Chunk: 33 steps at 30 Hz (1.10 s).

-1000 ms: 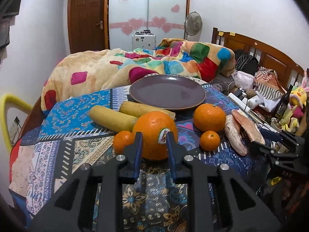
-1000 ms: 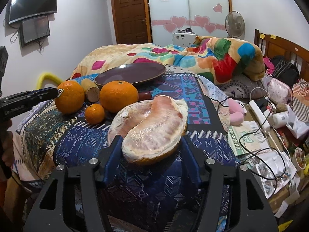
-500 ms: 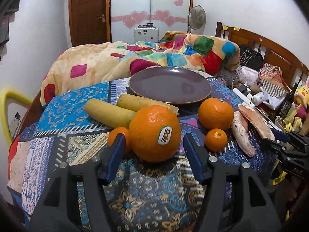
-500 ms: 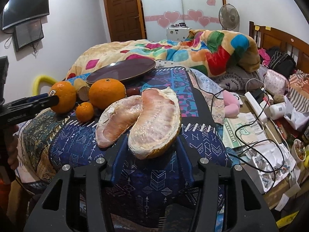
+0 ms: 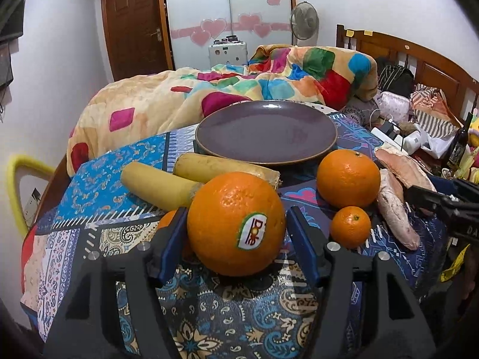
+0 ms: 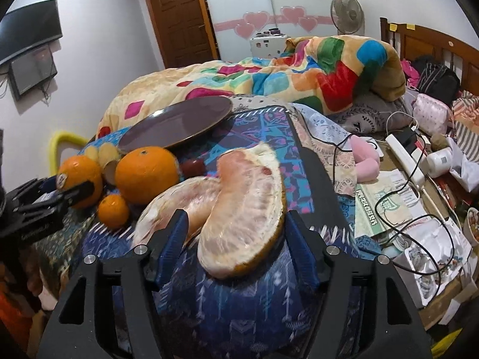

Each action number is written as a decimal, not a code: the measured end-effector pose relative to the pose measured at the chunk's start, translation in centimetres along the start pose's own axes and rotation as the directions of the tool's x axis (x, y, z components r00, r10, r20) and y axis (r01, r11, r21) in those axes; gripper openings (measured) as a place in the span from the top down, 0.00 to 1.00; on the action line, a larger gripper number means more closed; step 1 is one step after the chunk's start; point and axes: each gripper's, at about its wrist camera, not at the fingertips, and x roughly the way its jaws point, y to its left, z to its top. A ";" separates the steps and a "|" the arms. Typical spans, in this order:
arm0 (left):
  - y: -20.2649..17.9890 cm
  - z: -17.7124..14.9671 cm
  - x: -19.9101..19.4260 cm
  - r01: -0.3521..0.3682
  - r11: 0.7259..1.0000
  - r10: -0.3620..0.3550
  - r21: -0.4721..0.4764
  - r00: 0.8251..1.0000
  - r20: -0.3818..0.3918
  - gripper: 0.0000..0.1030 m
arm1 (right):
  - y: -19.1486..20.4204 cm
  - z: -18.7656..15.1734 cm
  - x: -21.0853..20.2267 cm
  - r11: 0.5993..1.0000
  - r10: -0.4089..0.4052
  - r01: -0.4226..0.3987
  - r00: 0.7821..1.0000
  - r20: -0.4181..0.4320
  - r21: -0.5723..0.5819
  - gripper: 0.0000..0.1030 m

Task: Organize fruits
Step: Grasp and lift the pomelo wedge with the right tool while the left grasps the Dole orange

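Note:
My left gripper (image 5: 236, 230) is open with its fingers on both sides of a big stickered orange (image 5: 236, 223) that rests on the patterned tablecloth; whether the pads touch it I cannot tell. My right gripper (image 6: 235, 233) is open around a peeled pomelo wedge (image 6: 245, 218), with a second wedge (image 6: 176, 206) to its left. An empty purple plate (image 5: 266, 131) lies behind the fruit. Another orange (image 5: 348, 178), a small tangerine (image 5: 350, 227) and two yellow cylindrical pieces (image 5: 158, 185) lie near it. A further tangerine (image 5: 167, 218) is half hidden by the left finger.
A bed with a colourful blanket (image 5: 239, 86) lies beyond the table. To the right are cables, a power strip (image 6: 404, 155), papers and clutter. A small dark red fruit (image 6: 193, 166) sits behind the pomelo. A yellow chair back (image 5: 18, 179) stands at the left.
My left gripper opened from nearly closed and moved forward, so the stickered orange now sits between its fingers. My right gripper moved closer around the pomelo wedge.

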 end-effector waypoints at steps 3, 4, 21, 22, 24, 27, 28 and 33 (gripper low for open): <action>0.0 0.1 0.3 -0.005 1.000 0.005 0.006 1.000 0.009 0.37 | -0.1 0.3 0.5 0.999 -0.029 0.029 1.000 -0.002 -0.019 0.38; 0.0 0.1 0.4 -0.006 1.000 0.005 0.007 1.000 0.011 0.37 | 0.0 0.4 0.6 0.999 -0.040 0.040 0.999 -0.001 -0.032 0.39; 0.7 0.2 -0.1 0.067 0.998 -0.067 -0.015 0.998 0.022 0.38 | 0.0 1.4 1.0 0.994 -0.058 0.060 0.998 0.023 -0.086 0.56; 0.5 0.2 -0.2 0.060 0.998 -0.060 -0.008 0.998 0.024 0.38 | 0.0 1.4 0.9 0.994 -0.057 0.059 0.998 0.026 -0.091 0.56; 0.2 0.3 -0.6 0.052 0.999 -0.052 0.007 0.998 0.026 0.38 | 0.2 1.5 0.6 0.994 -0.050 0.053 0.998 0.033 -0.099 0.56; 0.2 0.7 -1.3 0.072 0.997 -0.072 0.006 0.997 0.035 0.38 | 0.5 1.8 0.0 0.993 -0.045 0.051 0.998 0.051 -0.110 0.56; 0.2 0.9 -1.6 0.073 0.997 -0.073 0.004 0.996 0.042 0.38 | 0.7 2.0 -0.2 0.992 -0.043 0.050 0.997 0.059 -0.113 0.56; 0.8 2.6 -3.0 0.070 0.998 -0.070 -0.005 0.994 0.082 0.38 | 1.4 3.4 -1.4 0.992 -0.023 0.037 0.994 0.108 -0.122 0.56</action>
